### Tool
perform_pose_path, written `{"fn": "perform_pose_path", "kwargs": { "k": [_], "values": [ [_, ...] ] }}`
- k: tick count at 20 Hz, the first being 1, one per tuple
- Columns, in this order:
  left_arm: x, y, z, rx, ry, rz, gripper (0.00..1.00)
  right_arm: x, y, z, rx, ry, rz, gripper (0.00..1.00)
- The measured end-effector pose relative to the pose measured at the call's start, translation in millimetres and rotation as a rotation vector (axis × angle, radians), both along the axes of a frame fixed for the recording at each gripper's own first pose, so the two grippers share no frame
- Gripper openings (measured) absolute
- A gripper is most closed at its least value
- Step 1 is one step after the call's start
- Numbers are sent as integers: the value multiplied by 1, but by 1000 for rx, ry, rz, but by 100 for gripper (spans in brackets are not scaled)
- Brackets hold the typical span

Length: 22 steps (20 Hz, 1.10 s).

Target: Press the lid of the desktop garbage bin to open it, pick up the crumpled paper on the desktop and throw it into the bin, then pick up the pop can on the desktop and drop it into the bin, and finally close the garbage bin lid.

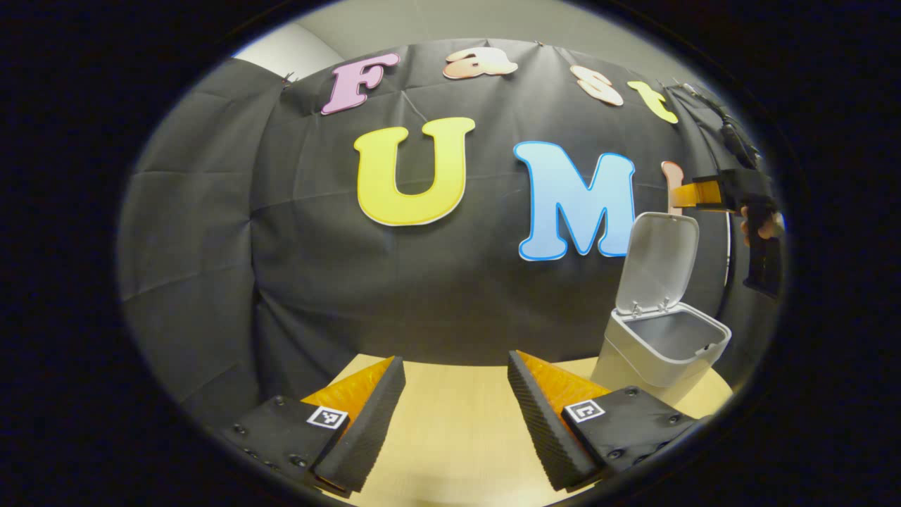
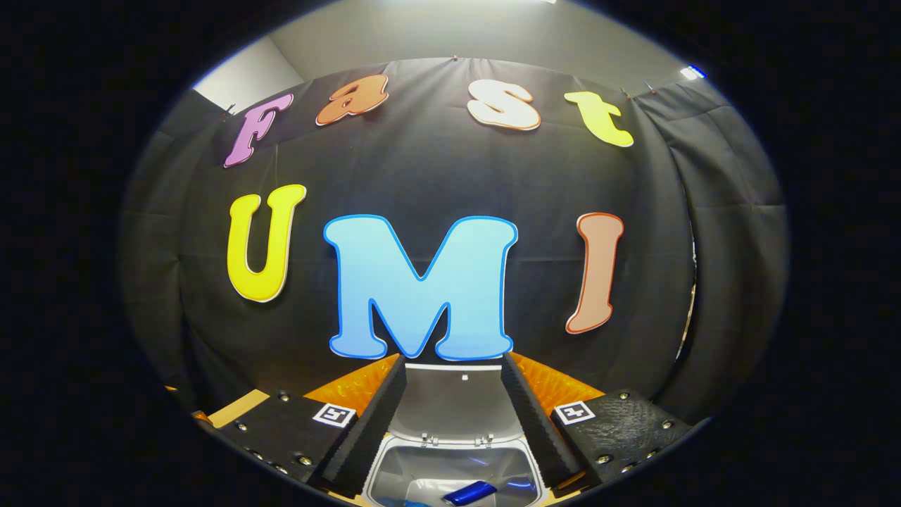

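Two claws stand wide apart and hold nothing. In the left gripper view our left gripper [image 1: 456,415] hovers over the bare desktop [image 1: 450,436], with the garbage bin [image 1: 662,345] to its right, near the desktop's edge, lid [image 1: 658,264] tipped up on its rear hinge. Farther right the right gripper [image 1: 732,197] hangs above the bin, a hand [image 1: 764,225] around its handle. In the right gripper view we look between its spread fingers [image 2: 366,429] straight down into the bin [image 2: 454,479], where a blue pop can [image 2: 470,492] lies on the bottom; we cannot make out the paper. We judge the lid light, stiff and smooth plastic, best pushed down along its free upper rim. Nothing stands in its way
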<state>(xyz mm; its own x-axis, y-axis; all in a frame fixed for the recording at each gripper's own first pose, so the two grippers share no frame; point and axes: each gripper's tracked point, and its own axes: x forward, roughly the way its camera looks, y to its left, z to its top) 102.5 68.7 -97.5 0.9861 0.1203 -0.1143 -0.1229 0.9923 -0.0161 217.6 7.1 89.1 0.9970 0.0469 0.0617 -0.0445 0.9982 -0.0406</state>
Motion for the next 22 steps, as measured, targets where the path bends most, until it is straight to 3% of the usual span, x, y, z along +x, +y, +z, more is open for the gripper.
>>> {"fn": "perform_pose_path", "kwargs": {
  "k": [4,8,9,13,19,20,22],
  "values": [
    [4,3,-4,6,9,8,100,15,0,8,2,-19,-4,91],
    [7,5,-8,2,19,16,100,33,-6,10,5,-30,-22,87],
    [8,5,-10,0,22,18,96,38,-8,11,7,-32,-28,87],
    [12,8,-14,0,34,27,100,55,-12,0,31,-8,-41,87],
    [16,3,-17,-9,41,26,100,51,-13,-13,31,35,-29,84],
    [16,0,-18,-13,41,22,90,47,-13,-14,31,36,-26,88],
    [17,-4,-17,-11,37,14,100,36,-13,-19,44,41,-19,88]
  ]
}}
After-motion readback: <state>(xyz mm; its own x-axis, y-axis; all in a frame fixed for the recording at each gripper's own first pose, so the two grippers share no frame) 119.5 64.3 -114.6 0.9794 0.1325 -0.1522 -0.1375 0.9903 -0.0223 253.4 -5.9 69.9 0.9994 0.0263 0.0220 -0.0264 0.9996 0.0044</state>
